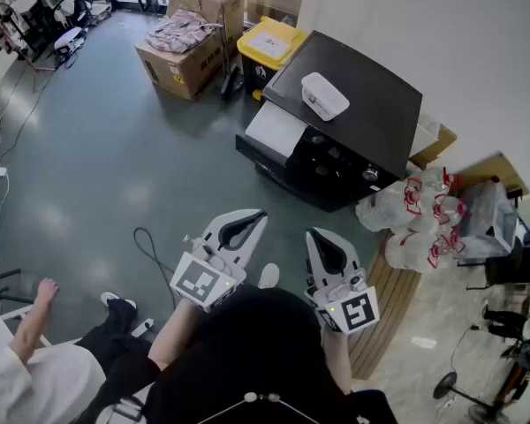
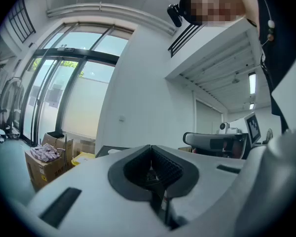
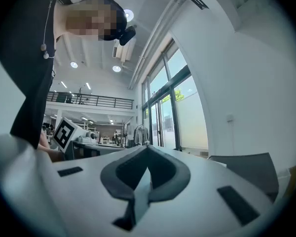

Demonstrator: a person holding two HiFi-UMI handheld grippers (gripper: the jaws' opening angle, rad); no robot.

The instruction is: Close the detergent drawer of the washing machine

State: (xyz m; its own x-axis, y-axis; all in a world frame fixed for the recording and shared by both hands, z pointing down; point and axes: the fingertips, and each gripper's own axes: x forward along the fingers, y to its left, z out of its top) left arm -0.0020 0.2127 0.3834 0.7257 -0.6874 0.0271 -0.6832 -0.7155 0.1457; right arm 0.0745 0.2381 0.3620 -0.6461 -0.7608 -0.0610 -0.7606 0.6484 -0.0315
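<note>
Left gripper (image 1: pixel 257 215), right gripper (image 1: pixel 311 235) held well apart from washing machine (image 1: pixel 358 104); jaws pressed together, empty; detergent drawer (image 1: pixel 276 131) seen protruding.

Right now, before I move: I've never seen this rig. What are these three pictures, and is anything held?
No robot arm here: a person holds a two-jaw gripper in each hand. The top-down picture is from a camera on the person's head; it shows the left gripper and right gripper near the body. The other two pictures look along each gripper's jaws: both shut, nothing held. Ahead on the floor stands the black washing machine, its white detergent drawer pulled out, a white container on top.
</note>
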